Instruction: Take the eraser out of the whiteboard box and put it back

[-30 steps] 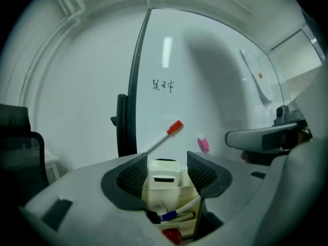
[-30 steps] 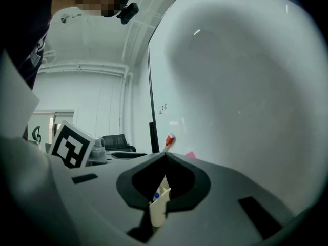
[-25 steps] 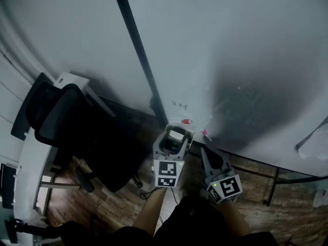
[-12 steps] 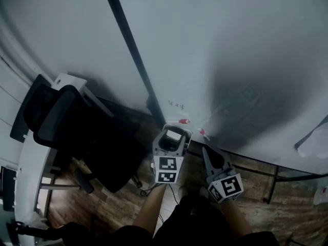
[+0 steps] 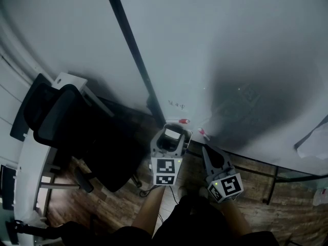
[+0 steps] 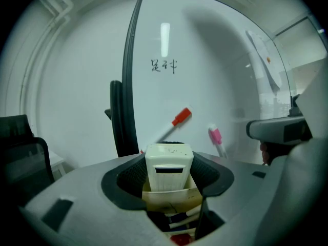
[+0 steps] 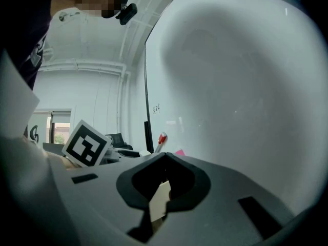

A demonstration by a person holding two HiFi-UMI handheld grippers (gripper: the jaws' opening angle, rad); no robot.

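From the head view, the left claw (image 5: 177,131) points at the foot of a whiteboard (image 5: 230,45) and has a white eraser (image 5: 173,134) between its jaws, right beside the board's black upright frame bar (image 5: 133,50). The right claw (image 5: 205,149) sits just to its right, also aimed at the board. A red-capped marker (image 5: 183,121) and a pink-capped marker (image 5: 203,134) lie against the board just above the two claws. A black office chair (image 5: 77,127) stands off to the left on the wood floor (image 5: 102,204). In the left gripper view, the jaws stand wide with their ribbed pads against the eraser's two sides. The eraser stands upright with its lower end inside the cream whiteboard box (image 6: 171,198) and its top above the rim. More markers are tucked below it, and some small handwriting (image 6: 164,65) shows on the board above. In the right gripper view, that claw's jaws meet at the tips and hold nothing. A cream edge shows in the gap behind them, though what it belongs to is unclear.
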